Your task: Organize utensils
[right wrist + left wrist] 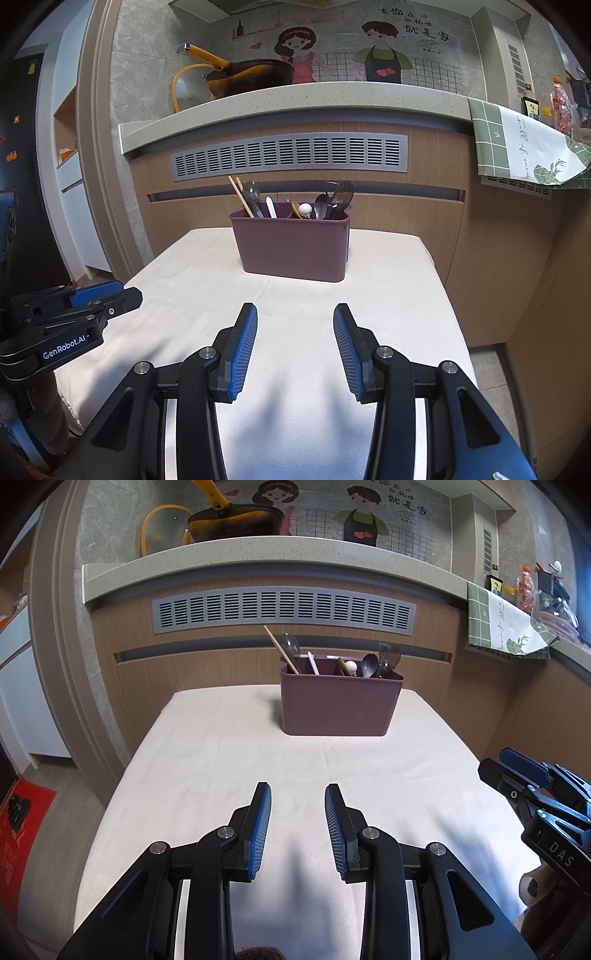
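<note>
A maroon utensil holder (338, 705) stands at the far side of the cloth-covered table (221, 760); it also shows in the right wrist view (293, 247). It holds chopsticks (282, 650), a white utensil (314, 663), and dark spoons (384, 661), spread over its compartments. My left gripper (298, 794) is open and empty, well short of the holder. My right gripper (295, 314) is open and empty, also short of it. Each gripper shows in the other's view: the right one (517, 771) and the left one (110, 295).
A kitchen counter (258, 561) with a vent panel (284, 609) rises behind the table. A dark pan (236, 524) and a lid sit on it. A green cloth (502, 624) hangs at the right. A red mat (22, 838) lies on the floor at left.
</note>
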Tool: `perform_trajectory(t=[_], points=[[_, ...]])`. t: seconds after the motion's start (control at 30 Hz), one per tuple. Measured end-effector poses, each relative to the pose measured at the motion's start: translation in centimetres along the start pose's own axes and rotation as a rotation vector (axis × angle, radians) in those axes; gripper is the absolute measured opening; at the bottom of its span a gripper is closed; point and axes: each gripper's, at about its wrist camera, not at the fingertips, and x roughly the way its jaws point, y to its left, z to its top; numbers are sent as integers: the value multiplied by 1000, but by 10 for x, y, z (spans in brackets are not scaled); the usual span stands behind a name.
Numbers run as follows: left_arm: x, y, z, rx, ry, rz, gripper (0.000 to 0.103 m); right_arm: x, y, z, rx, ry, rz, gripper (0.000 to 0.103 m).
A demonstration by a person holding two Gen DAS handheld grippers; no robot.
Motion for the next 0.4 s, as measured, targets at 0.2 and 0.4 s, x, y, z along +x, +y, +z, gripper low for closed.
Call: perform_trajectory(t=[0.2,0.4], points=[[-1,1,0,2,-4,2,31,-1,1,1,-2,-3,-3,41],[-4,4,-1,-6,-37,13,31,-1,0,1,-3,-3,-4,41]])
